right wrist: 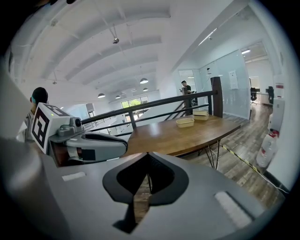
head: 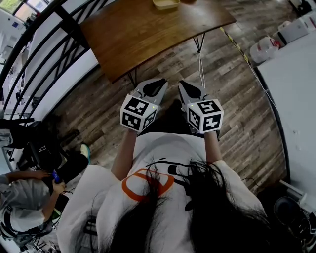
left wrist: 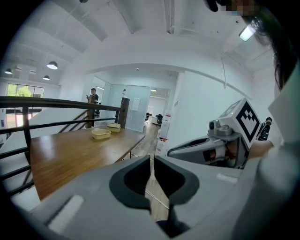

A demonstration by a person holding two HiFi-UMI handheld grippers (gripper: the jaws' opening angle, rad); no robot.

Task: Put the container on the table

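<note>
A shallow yellow container (head: 166,4) lies at the far edge of the brown wooden table (head: 148,29). In the gripper views it shows as two yellow trays close together, a nearer one (left wrist: 101,133) (right wrist: 185,122) and a farther one (left wrist: 113,126) (right wrist: 201,114). My left gripper (head: 156,85) (left wrist: 151,164) and right gripper (head: 185,87) (right wrist: 148,161) hang side by side in front of my body, short of the table's near edge. Both are shut with nothing between the jaws. Each gripper view shows the other gripper beside it: the right one (left wrist: 220,145), the left one (right wrist: 89,143).
A black railing (head: 44,44) runs along the table's left side. A white table (head: 296,99) stands to the right, with water jugs (head: 264,49) on the plank floor near it. A person sits at the lower left (head: 24,202). Another person (left wrist: 93,97) stands far beyond the table.
</note>
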